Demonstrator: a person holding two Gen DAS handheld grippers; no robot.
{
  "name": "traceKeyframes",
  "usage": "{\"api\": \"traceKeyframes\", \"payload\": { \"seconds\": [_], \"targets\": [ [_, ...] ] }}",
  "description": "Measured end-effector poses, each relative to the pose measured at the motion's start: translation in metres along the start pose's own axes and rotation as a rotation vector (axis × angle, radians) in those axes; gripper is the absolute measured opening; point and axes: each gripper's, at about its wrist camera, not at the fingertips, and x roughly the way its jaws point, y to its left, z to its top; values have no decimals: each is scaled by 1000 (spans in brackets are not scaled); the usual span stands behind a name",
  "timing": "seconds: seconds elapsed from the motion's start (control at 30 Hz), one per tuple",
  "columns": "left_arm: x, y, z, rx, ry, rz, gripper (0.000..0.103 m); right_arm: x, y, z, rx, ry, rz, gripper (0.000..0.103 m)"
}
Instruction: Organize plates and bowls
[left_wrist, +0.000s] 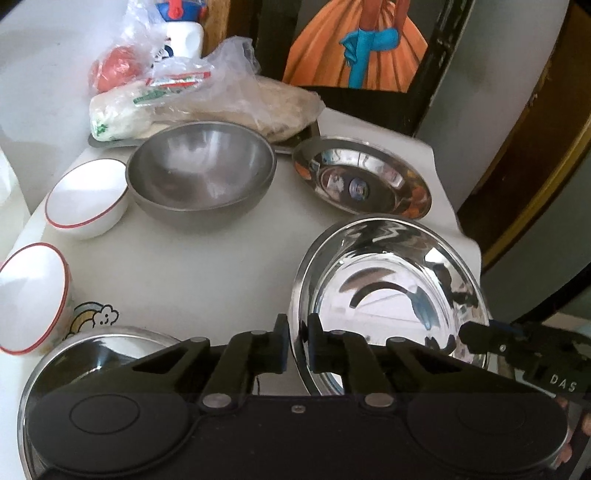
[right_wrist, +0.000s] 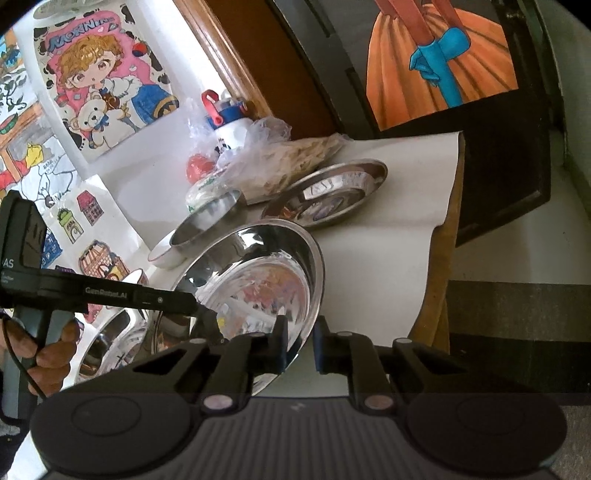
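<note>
A large shiny steel plate (left_wrist: 388, 295) (right_wrist: 258, 280) sits at the near right of the white table. My left gripper (left_wrist: 297, 343) is shut on its left rim, and it also shows in the right wrist view (right_wrist: 212, 325). My right gripper (right_wrist: 301, 345) is shut on the opposite rim, and its tip shows in the left wrist view (left_wrist: 469, 338). Farther back lie a smaller steel plate (left_wrist: 362, 181) (right_wrist: 328, 192) and a matte grey steel bowl (left_wrist: 201, 173) (right_wrist: 207, 225). Two white bowls with red rims (left_wrist: 88, 195) (left_wrist: 31, 295) stand at the left. Another steel plate (left_wrist: 103, 347) lies under my left gripper.
Plastic bags of food (left_wrist: 207, 99) on a tray, a red round item (left_wrist: 114, 70) and a bottle (left_wrist: 184, 33) crowd the back of the table. The table edge (left_wrist: 443, 177) drops off just right of the plates. Drawings (right_wrist: 103, 77) cover the left wall.
</note>
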Motion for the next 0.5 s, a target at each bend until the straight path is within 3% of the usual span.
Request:
{"api": "traceKeyframes", "payload": {
  "seconds": [0.27, 0.5],
  "targets": [
    [-40, -1, 1, -30, -93, 7, 9, -16, 30, 25, -69, -58, 43, 15],
    [-95, 33, -13, -104, -169, 89, 10, 8, 84, 44, -152, -29, 161, 15]
  ]
}}
